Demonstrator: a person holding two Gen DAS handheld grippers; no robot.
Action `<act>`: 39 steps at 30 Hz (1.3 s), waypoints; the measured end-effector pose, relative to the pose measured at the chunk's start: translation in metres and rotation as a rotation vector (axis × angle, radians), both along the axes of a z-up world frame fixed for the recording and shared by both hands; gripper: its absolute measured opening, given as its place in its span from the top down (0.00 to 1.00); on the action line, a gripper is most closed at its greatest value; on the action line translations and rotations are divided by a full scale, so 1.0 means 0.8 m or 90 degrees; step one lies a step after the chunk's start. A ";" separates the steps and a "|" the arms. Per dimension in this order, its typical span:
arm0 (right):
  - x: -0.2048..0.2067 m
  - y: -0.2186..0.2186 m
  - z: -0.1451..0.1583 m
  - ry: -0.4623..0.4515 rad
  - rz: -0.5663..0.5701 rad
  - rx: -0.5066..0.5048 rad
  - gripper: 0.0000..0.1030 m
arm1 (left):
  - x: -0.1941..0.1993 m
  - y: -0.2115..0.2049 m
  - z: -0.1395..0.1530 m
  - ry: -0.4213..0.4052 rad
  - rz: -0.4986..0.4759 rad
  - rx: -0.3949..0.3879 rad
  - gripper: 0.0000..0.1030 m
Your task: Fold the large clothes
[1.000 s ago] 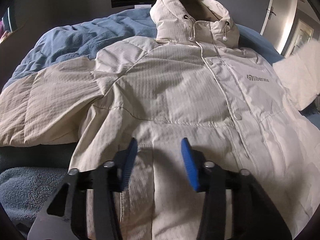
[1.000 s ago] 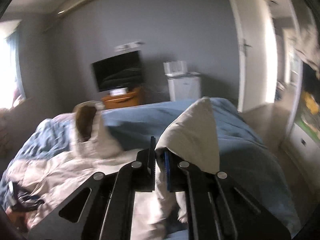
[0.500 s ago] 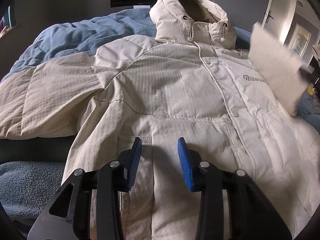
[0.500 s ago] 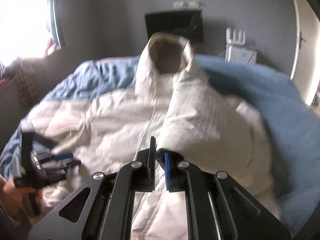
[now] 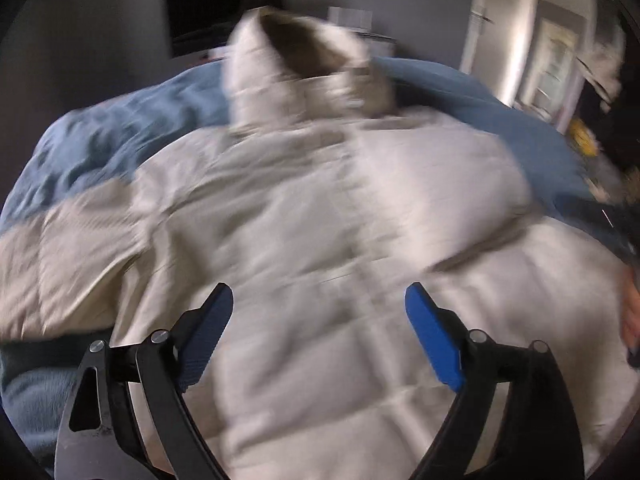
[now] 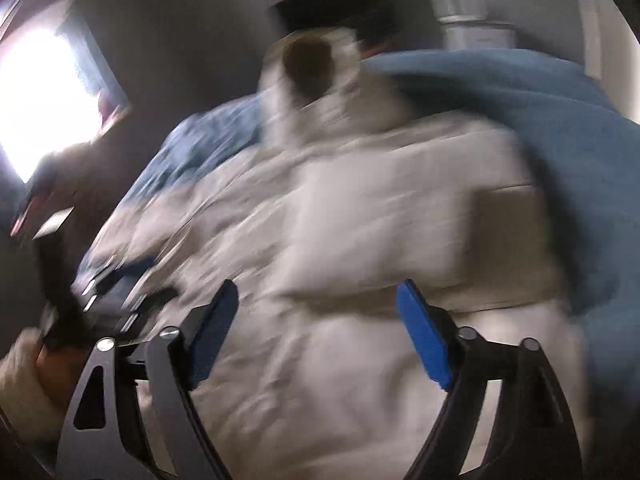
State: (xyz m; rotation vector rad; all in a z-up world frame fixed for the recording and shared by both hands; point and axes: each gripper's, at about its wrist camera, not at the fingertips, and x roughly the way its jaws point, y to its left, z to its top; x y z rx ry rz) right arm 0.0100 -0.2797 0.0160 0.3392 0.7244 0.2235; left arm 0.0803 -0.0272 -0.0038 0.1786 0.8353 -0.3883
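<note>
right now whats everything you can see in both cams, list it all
jacket: one, cream, hooded, spread front-up on the bed, one sleeve folded across its chest
blanket: one, blue, under the jacket
television: one, black, on the grey wall behind the hood
white unit: one, against the far wall, too blurred to name
door: one, white, far right
window: one, bright, far left in the right wrist view
left gripper: black with blue pads, open, over the jacket's lower front
right gripper: black with blue pads, open, over the jacket
</note>
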 end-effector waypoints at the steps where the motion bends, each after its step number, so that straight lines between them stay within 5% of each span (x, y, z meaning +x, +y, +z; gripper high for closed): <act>1: 0.000 -0.026 0.002 -0.002 -0.052 -0.004 0.22 | -0.001 -0.022 0.005 -0.003 -0.025 0.011 0.18; 8: -0.008 -0.122 -0.003 0.021 -0.227 0.006 0.19 | 0.006 -0.155 0.007 0.035 -0.129 0.000 0.18; 15: -0.008 -0.143 -0.019 0.013 -0.231 0.059 0.18 | 0.022 -0.255 -0.052 0.022 -0.164 0.117 0.18; 16: -0.007 -0.145 -0.022 0.015 -0.228 0.066 0.18 | 0.025 -0.259 -0.059 0.012 -0.158 0.130 0.24; 17: -0.006 -0.146 -0.023 0.014 -0.226 0.069 0.18 | 0.027 -0.261 -0.062 0.003 -0.151 0.142 0.41; 20: -0.001 -0.146 -0.020 0.007 -0.218 0.074 0.18 | 0.035 -0.249 -0.064 0.004 -0.154 0.134 0.74; 23: 0.003 -0.138 -0.020 0.001 -0.210 0.070 0.18 | 0.038 -0.223 -0.040 -0.016 -0.138 0.092 0.83; 32: 0.005 -0.102 -0.014 -0.013 -0.158 -0.007 0.18 | 0.036 -0.116 0.052 -0.074 -0.035 -0.037 0.88; 39: 0.017 -0.072 -0.027 0.002 -0.104 -0.033 0.18 | 0.038 -0.024 0.053 -0.075 0.058 -0.038 0.96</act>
